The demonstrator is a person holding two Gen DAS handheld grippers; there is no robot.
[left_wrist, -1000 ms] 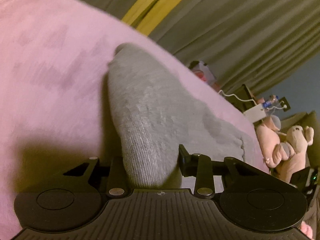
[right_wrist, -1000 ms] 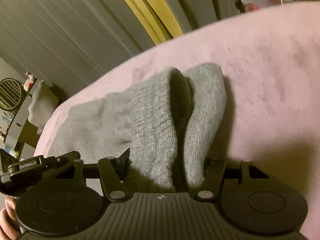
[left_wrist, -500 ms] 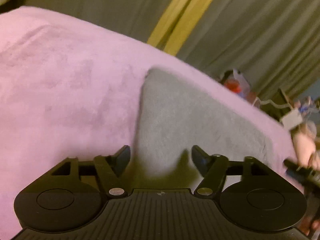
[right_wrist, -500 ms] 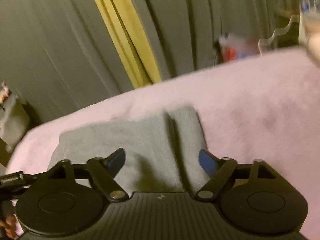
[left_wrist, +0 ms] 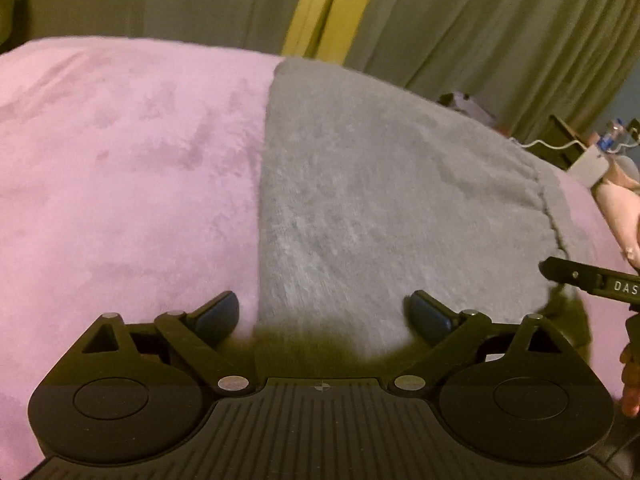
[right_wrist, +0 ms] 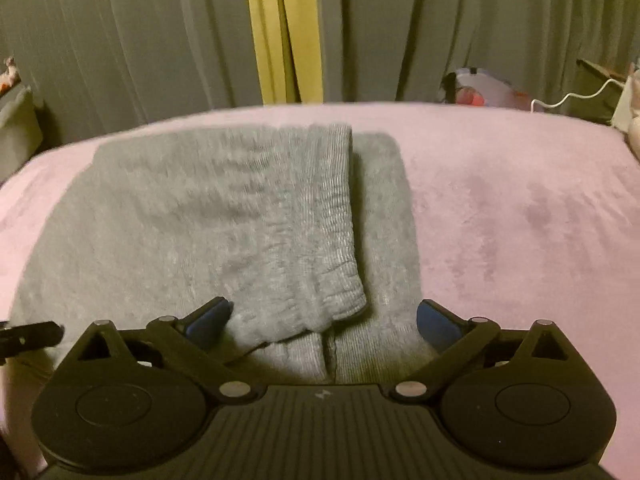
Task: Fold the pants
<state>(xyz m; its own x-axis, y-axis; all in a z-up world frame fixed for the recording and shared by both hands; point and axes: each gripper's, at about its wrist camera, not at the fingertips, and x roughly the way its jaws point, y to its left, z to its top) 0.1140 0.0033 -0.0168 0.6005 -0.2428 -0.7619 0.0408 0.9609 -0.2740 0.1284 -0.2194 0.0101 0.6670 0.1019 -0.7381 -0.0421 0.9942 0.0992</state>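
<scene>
Right wrist: pink blanket [right_wrist: 520, 200], grey curtains [right_wrist: 120, 40].

Grey ribbed knit pants [right_wrist: 240, 216] on plush pink blanket [right_wrist: 520, 208].

The left gripper [left_wrist: 324, 314] points down at a slant. Its 2 jaws have just been opening and now stand wide apart, with nothing pinched between them. The right gripper [right_wrist: 324, 318] points down the same way. Its 2 jaws have just been opening too and stand wide, gripping nothing.
</scene>
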